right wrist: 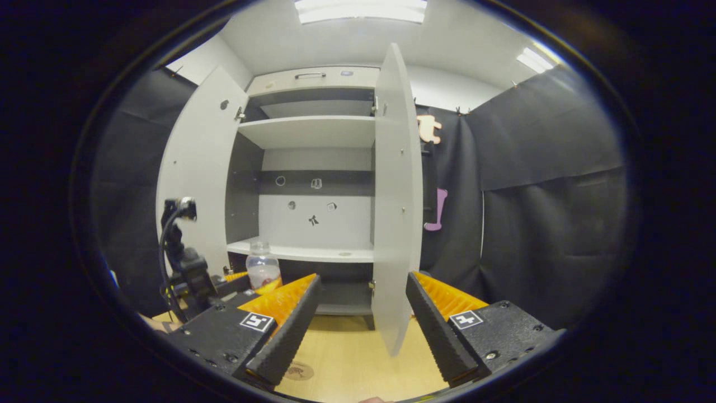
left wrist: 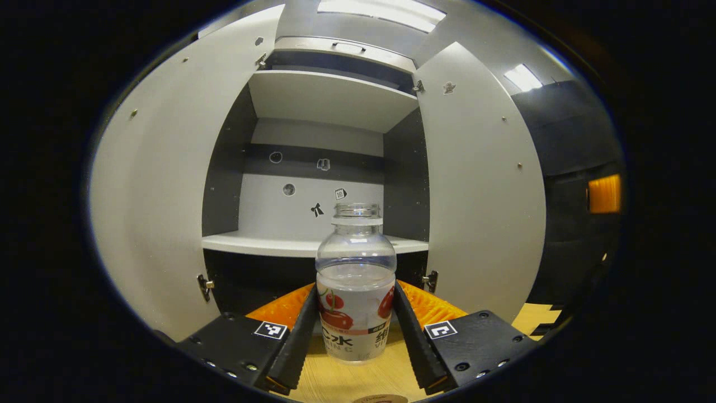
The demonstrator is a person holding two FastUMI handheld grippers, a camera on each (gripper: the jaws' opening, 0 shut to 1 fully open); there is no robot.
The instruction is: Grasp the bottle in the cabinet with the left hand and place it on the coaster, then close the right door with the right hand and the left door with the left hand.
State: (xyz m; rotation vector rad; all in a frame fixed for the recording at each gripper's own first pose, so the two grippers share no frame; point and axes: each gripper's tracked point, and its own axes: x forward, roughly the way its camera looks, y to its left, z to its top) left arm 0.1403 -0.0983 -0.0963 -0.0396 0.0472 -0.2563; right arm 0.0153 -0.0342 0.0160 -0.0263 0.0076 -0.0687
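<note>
L gripper (left wrist: 356, 330) clamps bottle (left wrist: 356, 280) upright, out of cabinet (left wrist: 330, 95), over table (left wrist: 335, 380) | coaster (right wrist: 298, 370) near below, so lower it there | R gripper (right wrist: 362, 324) spread wide, empty, by right door (right wrist: 394, 196)

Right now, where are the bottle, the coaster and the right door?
bottle (left wrist: 356, 313): left gripper view, on its printed label, between the tongs' fingers.
coaster (right wrist: 297, 370): right gripper view, on its top face, on the wooden table.
right door (right wrist: 396, 224): right gripper view, on its open panel.
</note>
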